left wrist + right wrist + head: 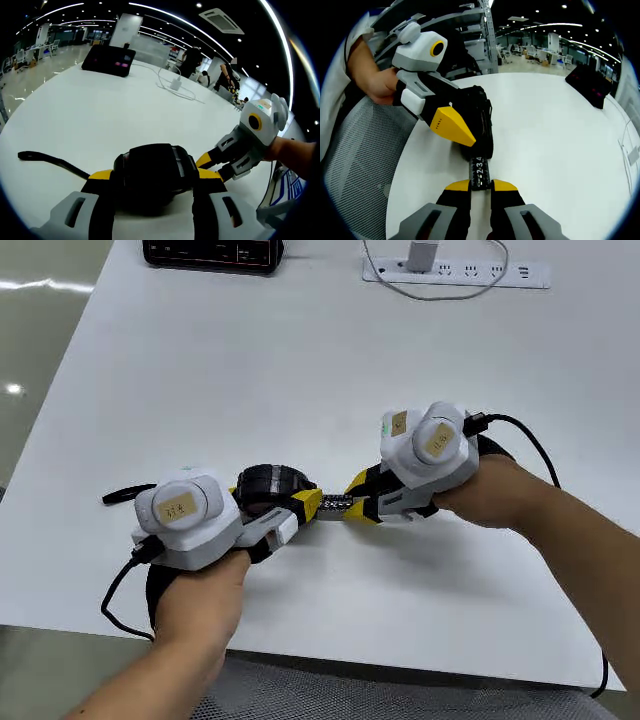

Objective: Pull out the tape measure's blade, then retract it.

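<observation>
A black tape measure case lies on the white table, with my left gripper shut around it; in the left gripper view the case sits between the yellow-tipped jaws. A short length of blade with printed numbers sticks out to the right. My right gripper is shut on the blade's end; in the right gripper view the blade runs from the case into the jaws. The case's black wrist strap trails left on the table.
A white power strip with a plugged charger and cable lies at the table's far right. A black device sits at the far edge. The near table edge runs just below my hands. People stand beyond the table in the left gripper view.
</observation>
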